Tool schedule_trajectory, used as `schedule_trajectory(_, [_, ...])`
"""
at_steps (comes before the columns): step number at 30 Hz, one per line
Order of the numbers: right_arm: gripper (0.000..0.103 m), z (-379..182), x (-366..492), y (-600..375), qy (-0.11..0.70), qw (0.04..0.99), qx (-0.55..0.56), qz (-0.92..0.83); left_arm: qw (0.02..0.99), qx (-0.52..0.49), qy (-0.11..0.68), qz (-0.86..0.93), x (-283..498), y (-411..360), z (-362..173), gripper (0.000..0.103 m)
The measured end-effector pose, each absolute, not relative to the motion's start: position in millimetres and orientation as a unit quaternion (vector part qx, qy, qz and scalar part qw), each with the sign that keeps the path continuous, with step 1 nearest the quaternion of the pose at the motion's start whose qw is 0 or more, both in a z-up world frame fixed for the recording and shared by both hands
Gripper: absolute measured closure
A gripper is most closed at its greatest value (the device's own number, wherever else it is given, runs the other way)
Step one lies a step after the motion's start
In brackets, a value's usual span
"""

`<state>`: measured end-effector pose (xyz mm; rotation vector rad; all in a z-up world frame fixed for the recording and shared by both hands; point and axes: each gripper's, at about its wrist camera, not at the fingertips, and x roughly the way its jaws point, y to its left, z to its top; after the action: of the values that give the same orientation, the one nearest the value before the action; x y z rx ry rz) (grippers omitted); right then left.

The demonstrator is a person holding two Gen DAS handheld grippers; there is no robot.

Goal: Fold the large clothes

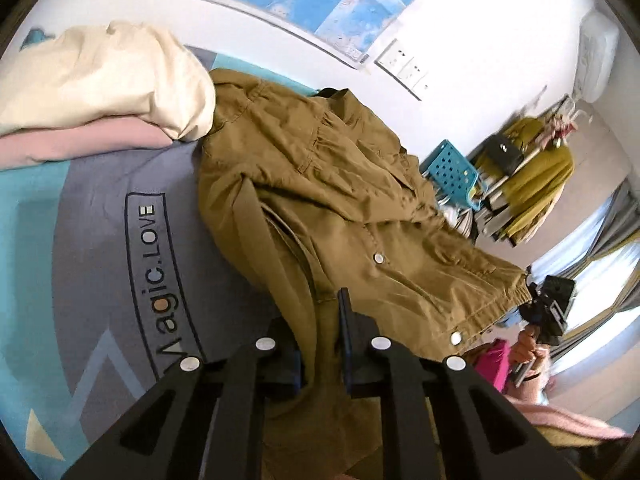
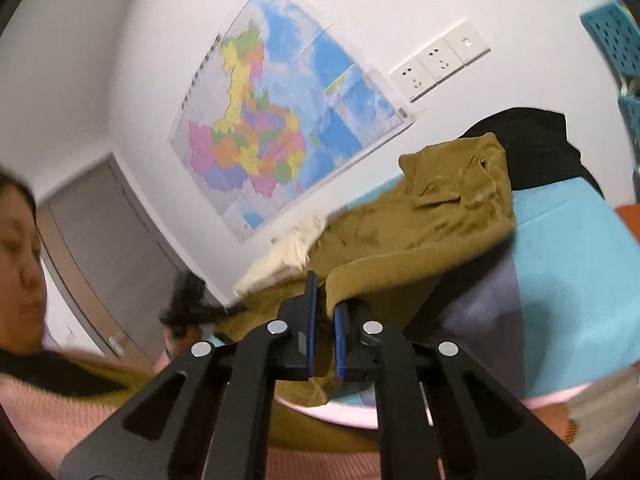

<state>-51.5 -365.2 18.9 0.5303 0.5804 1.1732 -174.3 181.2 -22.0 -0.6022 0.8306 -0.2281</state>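
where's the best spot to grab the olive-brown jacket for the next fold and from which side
Probably its near hem edge, taken from the person's side. The olive-brown jacket lies with collar toward the wall and hem hanging toward the grippers, so that edge is free. The left gripper and right gripper are each already shut on that cloth, set apart, which should suit lifting the hem toward the collar.

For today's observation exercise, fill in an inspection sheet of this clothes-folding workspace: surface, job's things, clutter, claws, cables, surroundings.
Surface: bed sheet, teal and grey, printed "Magic.LOVE".
Job's things: olive-brown jacket, rumpled, snaps showing.
Clutter: cream garment on a pink one; black cloth.
Claws: left claw and right claw each shut on jacket fabric.
Cables: nothing seen.
Surroundings: wall map, wall sockets, blue perforated basket, clothes rack.
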Motion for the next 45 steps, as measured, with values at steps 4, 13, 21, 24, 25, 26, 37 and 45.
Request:
schedule_trajectory(4, [0.092, -15, -32, -353, 0.328, 0.745, 0.247, 0.525, 0.850, -0.280, 0.437, -0.090, -171, 181, -49, 0.081])
schedule_trajectory(13, [0.035, -85, -36, -361, 0.423, 0.722, 0.263, 0.480, 0.834, -0.277, 0.456, -0.140, -177, 172, -70, 0.040])
schedule_trajectory(21, [0.098, -66, -47, -343, 0.397, 0.728, 0.234, 0.508, 0.845, -0.269, 0.448, -0.113, -171, 164, -65, 0.093])
schedule_trajectory(24, [0.098, -26, -57, -352, 0.337, 0.745, 0.249, 0.519, 0.865, -0.268, 0.411, -0.106, -179, 167, -40, 0.096])
schedule_trajectory(25, [0.098, -12, -62, -355, 0.317, 0.750, 0.250, 0.524, 0.870, -0.270, 0.399, -0.106, -182, 169, -30, 0.096])
schedule_trajectory(26, [0.098, -3, -65, -358, 0.302, 0.751, 0.251, 0.530, 0.876, -0.270, 0.384, -0.108, -185, 170, -20, 0.096])
schedule_trajectory(37, [0.098, 42, -78, -365, 0.249, 0.754, 0.270, 0.546, 0.872, -0.348, 0.322, -0.120, -204, 205, 15, 0.096])
schedule_trajectory(45, [0.098, 66, -13, -342, 0.256, 0.752, 0.291, 0.533, 0.857, -0.367, 0.341, -0.118, -160, 229, 27, 0.095])
